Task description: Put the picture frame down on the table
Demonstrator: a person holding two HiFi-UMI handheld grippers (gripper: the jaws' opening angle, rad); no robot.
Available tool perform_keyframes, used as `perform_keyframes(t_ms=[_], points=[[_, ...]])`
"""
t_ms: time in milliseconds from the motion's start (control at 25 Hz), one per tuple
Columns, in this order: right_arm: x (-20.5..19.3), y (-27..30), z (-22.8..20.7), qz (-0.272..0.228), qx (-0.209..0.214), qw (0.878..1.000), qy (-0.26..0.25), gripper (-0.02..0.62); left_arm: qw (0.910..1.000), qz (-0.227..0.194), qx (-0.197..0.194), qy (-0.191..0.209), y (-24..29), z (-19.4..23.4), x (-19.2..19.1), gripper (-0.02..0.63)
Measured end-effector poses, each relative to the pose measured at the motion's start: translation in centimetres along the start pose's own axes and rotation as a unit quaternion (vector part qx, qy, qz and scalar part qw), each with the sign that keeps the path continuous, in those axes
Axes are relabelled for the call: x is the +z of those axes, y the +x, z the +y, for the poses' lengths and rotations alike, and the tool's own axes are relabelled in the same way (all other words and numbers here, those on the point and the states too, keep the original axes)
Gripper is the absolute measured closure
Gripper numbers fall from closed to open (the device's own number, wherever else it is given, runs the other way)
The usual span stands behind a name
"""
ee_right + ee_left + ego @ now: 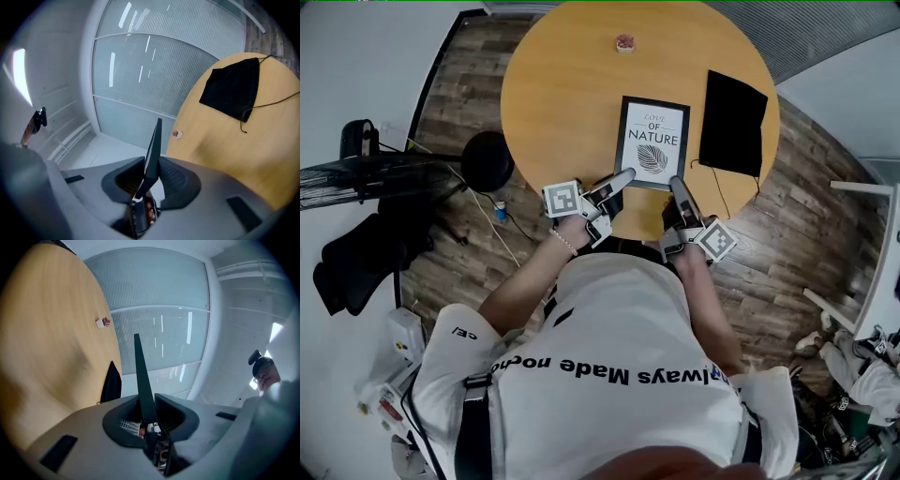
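Observation:
A black picture frame with a white leaf print lies flat-on to the head view, over the near part of the round wooden table. My left gripper is shut on the frame's near left corner, and my right gripper is shut on its near right corner. In the left gripper view the picture frame shows edge-on as a thin black blade clamped between the jaws. The right gripper view shows the picture frame the same way. Whether it touches the tabletop is not visible.
A black cloth pouch with a cord lies on the table right of the frame. A small white and red object sits near the far edge. A black stool and a fan stand on the floor at the left.

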State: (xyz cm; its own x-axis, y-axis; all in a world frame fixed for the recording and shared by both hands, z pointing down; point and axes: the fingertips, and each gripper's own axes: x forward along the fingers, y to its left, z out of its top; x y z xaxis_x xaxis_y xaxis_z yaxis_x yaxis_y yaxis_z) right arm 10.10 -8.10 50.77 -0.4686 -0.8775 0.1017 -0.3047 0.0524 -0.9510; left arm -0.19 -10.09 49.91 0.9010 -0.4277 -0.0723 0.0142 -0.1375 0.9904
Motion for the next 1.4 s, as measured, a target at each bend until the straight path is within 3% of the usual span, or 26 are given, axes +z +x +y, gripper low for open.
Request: perform_keyframes(t_ms=[400,640,1000,1160,1280,1400], points=[[-0.8,-0.3,-1.8,0.008,-0.012,1.000,0.004,0.494,0.9997,0.005,0.021,-0.007,-0.2,2.0,-1.1,0.540],[-1.4,-0.7,-3.7,0.017,-0.025,0.999,0.009,0.492,0.9972,0.023,0.060,0.038,-1.0,5.1,-1.5,0.540],[-2.1,-1.0,-6.8,0.023,-0.055,0.998,-0.001,0.488,0.9981,0.012,0.060,-0.013,-0.7,6.8,-2.3,0.540],[-2.5,-0.6,-7.6,0.021,-0.056,0.998,0.012,0.488,0.9950,0.021,0.098,-0.003,-1.3,8.7,-2.2,0.538],[-2.9,-0.7,-9.0,0.020,-0.078,0.996,0.029,0.486,0.9975,0.007,0.057,-0.041,-0.4,8.3,-2.4,0.538],[-3.1,0.1,-9.3,0.020,-0.065,0.997,0.030,0.486,0.9958,0.020,0.089,0.005,-1.0,10.1,-1.7,0.538]])
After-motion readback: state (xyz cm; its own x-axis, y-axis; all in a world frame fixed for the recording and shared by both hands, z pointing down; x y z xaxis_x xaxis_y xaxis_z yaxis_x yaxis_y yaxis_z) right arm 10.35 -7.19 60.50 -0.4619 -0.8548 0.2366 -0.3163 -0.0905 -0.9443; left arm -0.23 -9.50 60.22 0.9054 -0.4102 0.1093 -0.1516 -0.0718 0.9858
